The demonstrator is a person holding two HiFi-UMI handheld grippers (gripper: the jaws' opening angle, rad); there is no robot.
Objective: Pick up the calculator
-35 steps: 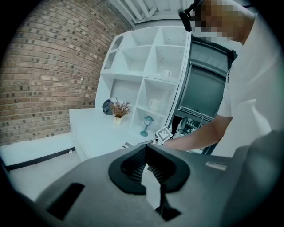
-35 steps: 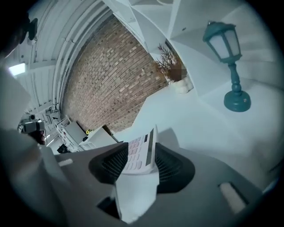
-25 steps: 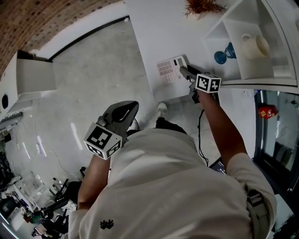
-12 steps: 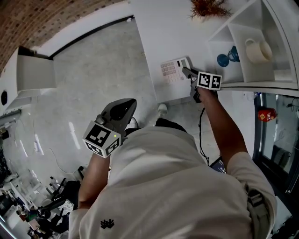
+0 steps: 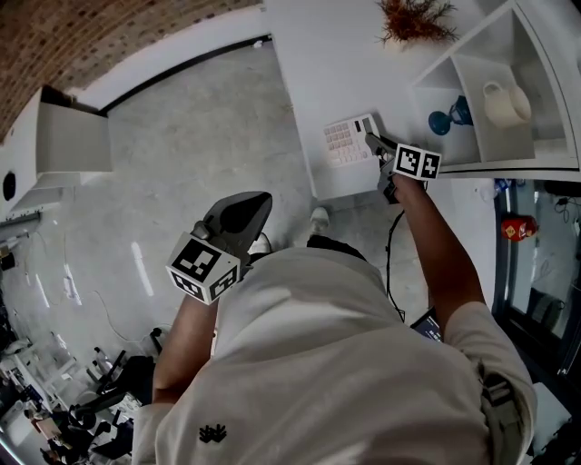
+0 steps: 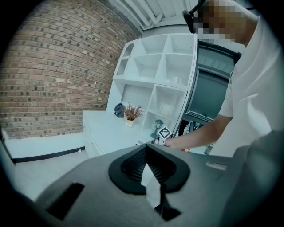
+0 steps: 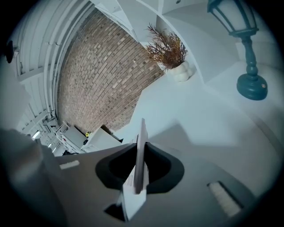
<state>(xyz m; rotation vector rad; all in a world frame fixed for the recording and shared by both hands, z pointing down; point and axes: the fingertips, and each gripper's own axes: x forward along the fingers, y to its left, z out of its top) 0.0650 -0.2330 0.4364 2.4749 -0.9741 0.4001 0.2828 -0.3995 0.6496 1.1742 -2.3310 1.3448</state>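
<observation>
The right arm (image 5: 438, 250) reached straight out ahead, the wrist just behind the marker cube, and the right gripper (image 5: 374, 142) pointed forward and somewhat down. Its jaws were closing, with the calculator (image 5: 348, 143) edge-on between the pads. The left arm (image 5: 182, 341) was bent and kept close to the body. The left gripper (image 5: 250, 207) hung in the air, angled slightly down, its jaws together with nothing between them

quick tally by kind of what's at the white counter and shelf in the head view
pale calculator with pinkish keys: 1
brown dried plant: 1
teal lantern ornament: 1
white ceramic mug: 1
total: 4
</observation>
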